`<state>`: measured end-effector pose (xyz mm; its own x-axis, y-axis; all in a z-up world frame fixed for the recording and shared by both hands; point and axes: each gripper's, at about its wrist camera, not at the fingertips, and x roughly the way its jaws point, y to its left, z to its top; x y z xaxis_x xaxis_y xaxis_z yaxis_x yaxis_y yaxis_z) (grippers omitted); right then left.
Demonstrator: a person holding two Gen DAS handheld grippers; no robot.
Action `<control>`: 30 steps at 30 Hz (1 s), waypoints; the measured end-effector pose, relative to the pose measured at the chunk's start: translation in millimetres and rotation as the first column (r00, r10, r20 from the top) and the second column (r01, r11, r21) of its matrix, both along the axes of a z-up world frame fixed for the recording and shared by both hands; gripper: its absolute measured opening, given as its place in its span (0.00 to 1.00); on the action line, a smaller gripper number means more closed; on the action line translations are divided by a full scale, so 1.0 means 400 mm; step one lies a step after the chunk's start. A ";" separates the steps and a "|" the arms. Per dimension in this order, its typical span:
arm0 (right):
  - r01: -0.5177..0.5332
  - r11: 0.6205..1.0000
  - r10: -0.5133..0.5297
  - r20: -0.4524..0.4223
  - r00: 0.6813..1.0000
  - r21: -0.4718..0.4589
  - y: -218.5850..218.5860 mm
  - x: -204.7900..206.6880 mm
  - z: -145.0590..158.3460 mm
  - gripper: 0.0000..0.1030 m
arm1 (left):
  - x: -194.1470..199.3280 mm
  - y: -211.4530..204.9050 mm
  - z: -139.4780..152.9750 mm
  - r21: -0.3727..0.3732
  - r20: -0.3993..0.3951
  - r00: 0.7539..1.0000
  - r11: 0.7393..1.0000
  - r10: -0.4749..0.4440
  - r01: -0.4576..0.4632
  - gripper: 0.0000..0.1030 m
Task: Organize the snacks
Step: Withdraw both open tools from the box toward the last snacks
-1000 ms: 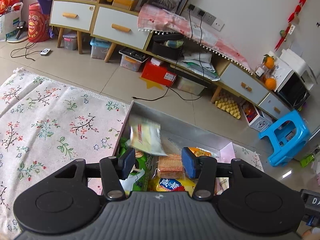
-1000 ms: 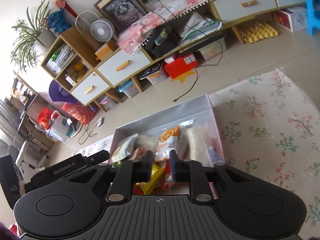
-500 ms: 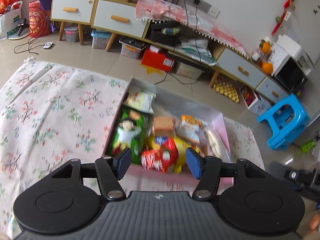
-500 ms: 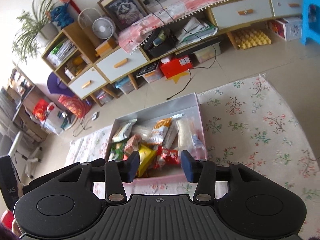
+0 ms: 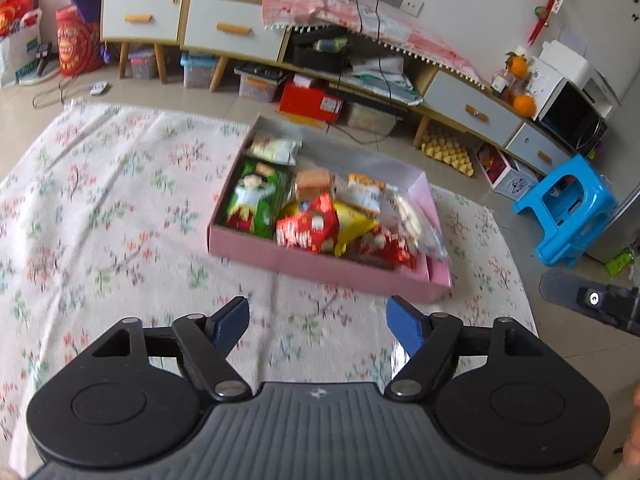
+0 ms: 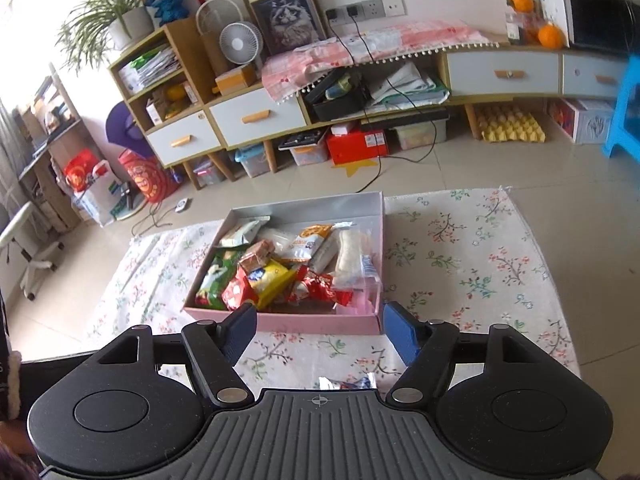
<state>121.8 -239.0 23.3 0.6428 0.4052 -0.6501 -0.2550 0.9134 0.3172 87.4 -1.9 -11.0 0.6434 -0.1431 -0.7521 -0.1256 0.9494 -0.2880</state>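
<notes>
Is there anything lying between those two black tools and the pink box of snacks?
Nothing visible. Only bare flowered cloth lies between the right tool and the pink box, and likewise for the left tool. Both tools' jaws are opening, with nothing between them.

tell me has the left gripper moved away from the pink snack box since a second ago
Yes. The left gripper has backed off toward the viewer: its jaws, opening with nothing between them, now sit over the floral rug, short of the pink box's near wall.

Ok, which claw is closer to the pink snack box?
Right. The right claw, jaws opening and empty, has its tips at the pink snack box's near wall; the left claw, also opening empty, hangs back with rug between.
</notes>
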 end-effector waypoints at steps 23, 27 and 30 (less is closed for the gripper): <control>-0.048 0.993 0.046 -0.028 0.999 -0.110 0.058 -0.048 -0.059 0.84 | -0.087 0.007 -0.039 -0.025 -0.058 0.998 1.000 0.014 -0.015 0.95; -0.055 0.987 0.049 -0.047 0.998 -0.149 0.069 -0.037 -0.085 0.87 | -0.090 0.001 -0.054 -0.025 -0.085 0.996 1.000 0.003 -0.005 0.95; -0.060 0.984 0.046 -0.083 0.995 -0.169 0.072 -0.025 -0.110 0.87 | -0.089 0.003 -0.072 -0.033 -0.119 0.993 0.999 0.014 -0.018 0.96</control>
<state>111.6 -210.4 -20.8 0.5674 0.3158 -0.7605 -0.2853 0.9417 0.1782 51.7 -0.5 -39.6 0.5524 -0.1603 -0.8180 -0.1758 0.9369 -0.3023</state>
